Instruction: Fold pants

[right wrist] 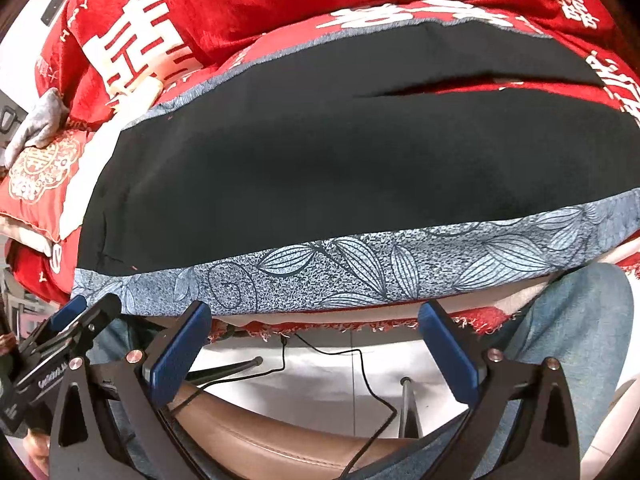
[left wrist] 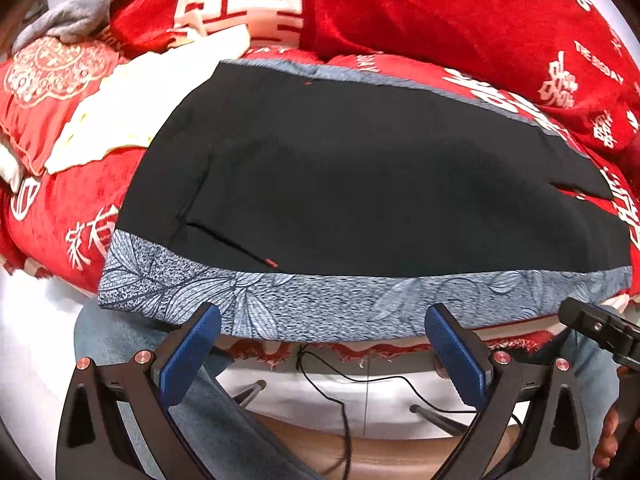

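Black pants (left wrist: 340,184) with a grey-blue leaf-print side band (left wrist: 320,300) lie flat on a red blanket, the band along the near edge. The same pants (right wrist: 320,168) fill the right wrist view, and a slit between the two legs (right wrist: 440,88) shows red blanket. My left gripper (left wrist: 322,322) is open, its blue pads just short of the band's near edge, nothing between them. My right gripper (right wrist: 314,320) is open too, hanging just below the band (right wrist: 360,268). The right gripper's body (left wrist: 600,328) shows at the right edge of the left wrist view, and the left gripper's body (right wrist: 72,332) shows at the left of the right wrist view.
A red blanket with white characters (left wrist: 440,20) covers the surface. A cream cloth (left wrist: 132,104), a grey garment (left wrist: 72,16) and a red embroidered cushion (left wrist: 48,80) lie at the far left. Below the edge are a person's jeans-clad legs (right wrist: 572,320), a black cable (right wrist: 360,376) and a brown seat (right wrist: 280,444).
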{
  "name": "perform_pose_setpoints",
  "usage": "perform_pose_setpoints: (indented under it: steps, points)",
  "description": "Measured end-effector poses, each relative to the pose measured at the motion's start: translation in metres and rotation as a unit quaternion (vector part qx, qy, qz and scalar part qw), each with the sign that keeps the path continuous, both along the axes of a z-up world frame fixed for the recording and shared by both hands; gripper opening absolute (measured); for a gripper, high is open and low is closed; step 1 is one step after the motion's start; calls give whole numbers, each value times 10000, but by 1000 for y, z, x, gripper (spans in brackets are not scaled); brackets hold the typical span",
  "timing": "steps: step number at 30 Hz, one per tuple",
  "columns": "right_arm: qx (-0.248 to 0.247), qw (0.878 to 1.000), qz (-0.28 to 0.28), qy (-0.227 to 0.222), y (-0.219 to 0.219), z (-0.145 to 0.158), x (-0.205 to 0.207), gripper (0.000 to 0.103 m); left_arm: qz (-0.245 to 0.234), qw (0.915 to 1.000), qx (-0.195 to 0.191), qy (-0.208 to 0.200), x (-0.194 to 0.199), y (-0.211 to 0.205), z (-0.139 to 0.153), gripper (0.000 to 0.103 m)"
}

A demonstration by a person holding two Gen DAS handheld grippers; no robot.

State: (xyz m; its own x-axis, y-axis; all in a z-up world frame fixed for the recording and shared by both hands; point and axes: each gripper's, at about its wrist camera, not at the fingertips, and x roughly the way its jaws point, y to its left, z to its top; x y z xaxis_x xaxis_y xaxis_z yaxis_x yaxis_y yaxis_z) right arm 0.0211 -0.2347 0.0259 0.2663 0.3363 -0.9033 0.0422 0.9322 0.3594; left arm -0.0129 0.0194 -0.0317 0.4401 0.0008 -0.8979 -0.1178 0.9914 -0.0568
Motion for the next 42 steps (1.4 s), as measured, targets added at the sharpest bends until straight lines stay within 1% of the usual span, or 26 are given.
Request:
perform_pose_setpoints:
  steps: [6, 17, 27, 29, 31, 34, 36, 38, 39, 40, 41, 42]
  points:
    - [46, 9999, 101, 68, 4, -7, 1, 103, 133, 9997, -1, 192, 3, 7, -15, 102]
    - [271, 9991, 263, 188, 12, -16, 7, 103, 200, 9992, -24, 354, 9, 12, -26, 102]
    - [503, 9978, 224, 378, 12, -28, 10, 103, 208, 9985, 24, 505, 12, 12, -35, 102]
    - [727, 9964, 217, 373, 11, -31, 11, 103, 215, 9984, -16, 516, 12, 15, -37, 102]
    - [1275, 9911, 255, 299, 10, -34, 12, 103, 218, 9984, -165, 497, 10, 20, -40, 102]
    - [1929, 9804, 313, 235, 10, -40, 12, 103, 244, 9976, -507, 414, 7, 31, -43, 102]
    - [2188, 9745, 326, 370, 11, -49, 13, 102, 295, 9953, -845, 383, 6, 41, -45, 102]
    - [2390, 9688, 311, 587, 13, -59, 13, 98, 336, 9934, -1025, 382, 6, 48, -47, 102]
    - [2504, 9649, 283, 734, 14, -67, 13, 89, 343, 9930, -1066, 386, 5, 50, -47, 102]
    - [2604, 9611, 242, 888, 15, -75, 12, 78, 353, 9924, -1108, 389, 4, 52, -48, 102]
    - [2755, 9551, 182, 1072, 15, -86, 12, 77, 358, 9921, -1134, 399, 4, 53, -48, 102]
    - [2829, 9521, 114, 1155, 15, -93, 11, 76, 357, 9918, -1156, 414, 3, 53, -49, 102]
